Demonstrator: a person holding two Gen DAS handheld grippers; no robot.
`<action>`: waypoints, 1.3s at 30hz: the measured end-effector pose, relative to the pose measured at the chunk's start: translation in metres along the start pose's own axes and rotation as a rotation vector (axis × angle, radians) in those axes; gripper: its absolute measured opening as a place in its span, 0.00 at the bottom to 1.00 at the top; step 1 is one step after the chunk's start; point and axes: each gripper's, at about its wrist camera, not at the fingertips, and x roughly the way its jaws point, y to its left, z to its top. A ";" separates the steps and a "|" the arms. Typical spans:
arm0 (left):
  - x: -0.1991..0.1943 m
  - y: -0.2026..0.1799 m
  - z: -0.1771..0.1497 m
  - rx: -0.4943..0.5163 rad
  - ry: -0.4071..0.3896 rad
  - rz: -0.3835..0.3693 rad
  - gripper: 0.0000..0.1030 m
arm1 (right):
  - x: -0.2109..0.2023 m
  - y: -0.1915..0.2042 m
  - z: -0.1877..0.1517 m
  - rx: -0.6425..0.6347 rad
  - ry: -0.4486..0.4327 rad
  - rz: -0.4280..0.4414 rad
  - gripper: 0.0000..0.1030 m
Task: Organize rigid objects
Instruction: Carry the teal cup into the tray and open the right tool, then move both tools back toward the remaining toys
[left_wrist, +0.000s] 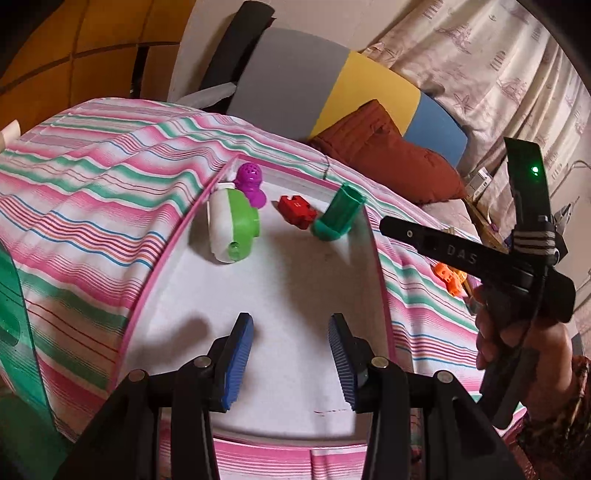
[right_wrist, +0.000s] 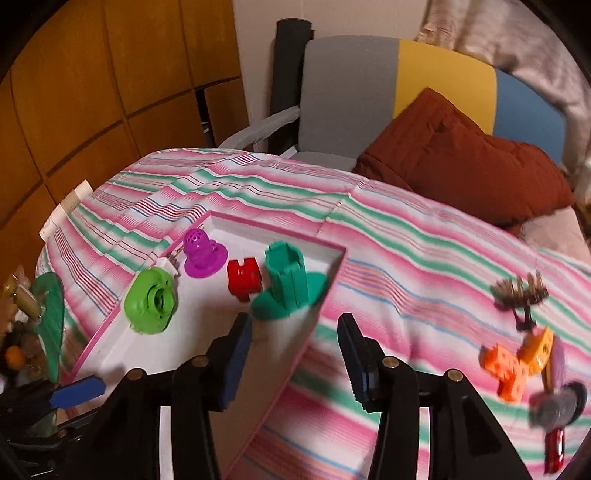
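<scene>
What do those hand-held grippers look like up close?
Each hand-held gripper is a black plastic frame with metal pivot pins and two fingers faced with ribbed blue pads. The right one carries raised "DAS" lettering, a green light, grey-striped strapping and a thin black cable. A patterned sleeve shows.

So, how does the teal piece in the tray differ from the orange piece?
The teal piece lies inside the pink-rimmed tray; the orange piece lies outside it on the striped cloth. The teal piece looks larger and smooth-walled; the orange piece has small holes. No gripper holds either.
</scene>
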 end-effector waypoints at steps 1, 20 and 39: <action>-0.001 -0.002 -0.001 0.004 0.000 -0.003 0.41 | -0.004 -0.001 -0.003 0.007 0.005 -0.007 0.48; 0.002 -0.063 -0.023 0.151 0.034 -0.095 0.41 | -0.054 -0.082 -0.075 0.116 0.059 -0.145 0.53; 0.010 -0.123 -0.046 0.312 0.073 -0.121 0.41 | -0.091 -0.167 -0.116 0.127 0.070 -0.326 0.53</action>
